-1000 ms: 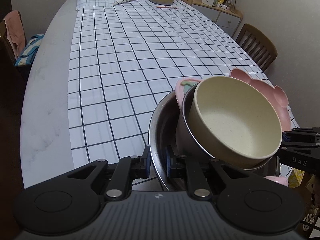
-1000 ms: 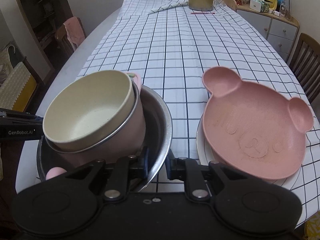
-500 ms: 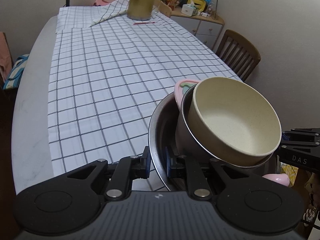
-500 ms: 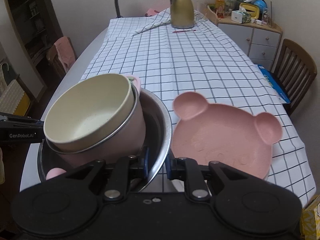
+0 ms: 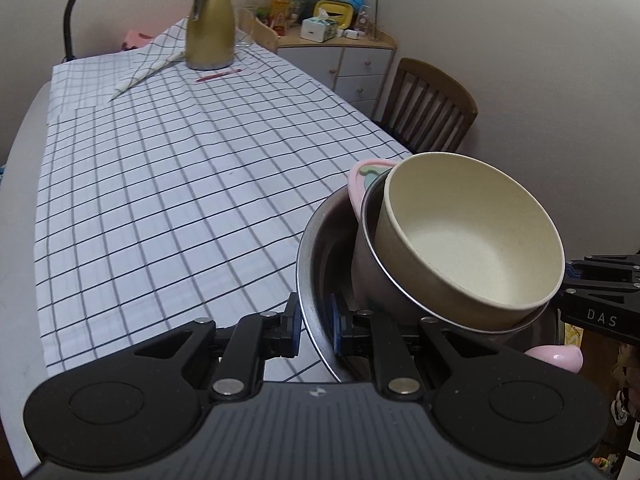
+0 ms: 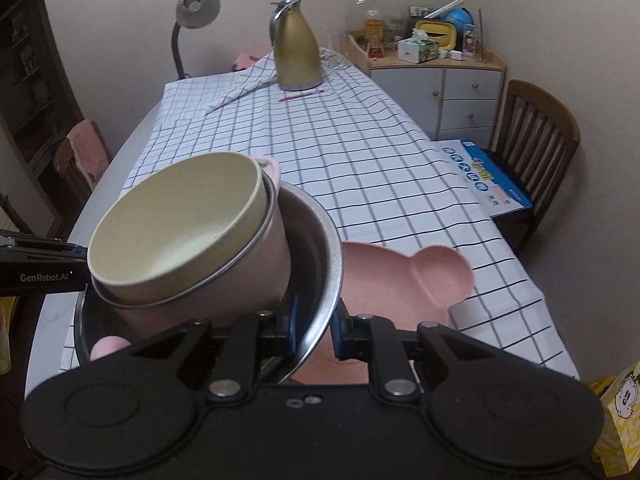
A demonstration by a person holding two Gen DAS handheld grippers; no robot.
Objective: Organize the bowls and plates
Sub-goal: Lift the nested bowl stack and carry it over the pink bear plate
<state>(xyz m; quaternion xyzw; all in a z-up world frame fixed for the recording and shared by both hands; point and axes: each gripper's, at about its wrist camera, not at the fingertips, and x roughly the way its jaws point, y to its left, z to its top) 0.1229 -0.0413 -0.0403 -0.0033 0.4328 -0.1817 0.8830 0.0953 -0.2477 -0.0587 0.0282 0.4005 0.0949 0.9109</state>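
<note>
A steel bowl (image 5: 316, 240) (image 6: 326, 268) hangs in the air above the near end of the table. Inside it leans a pink steel-lined bowl (image 6: 256, 272) with a cream bowl (image 5: 472, 240) (image 6: 180, 224) nested on top. My left gripper (image 5: 315, 326) is shut on the steel bowl's left rim. My right gripper (image 6: 316, 330) is shut on its right rim. Each gripper shows at the other view's edge. Below, a pink bear-shaped plate (image 6: 420, 276) lies on the checked cloth; the steel bowl hides part of it.
A gold thermos jug (image 6: 296, 46), a red pen (image 6: 300, 96) and a desk lamp (image 6: 192, 20) stand at the table's far end. A wooden chair (image 6: 536, 140) with a blue box (image 6: 492, 176) and a drawer cabinet (image 6: 452, 88) are on the right.
Both grippers have lifted the steel bowl with its nested bowls up and back from the table. The pink bear plate stays behind and now sits partly under the bowl.
</note>
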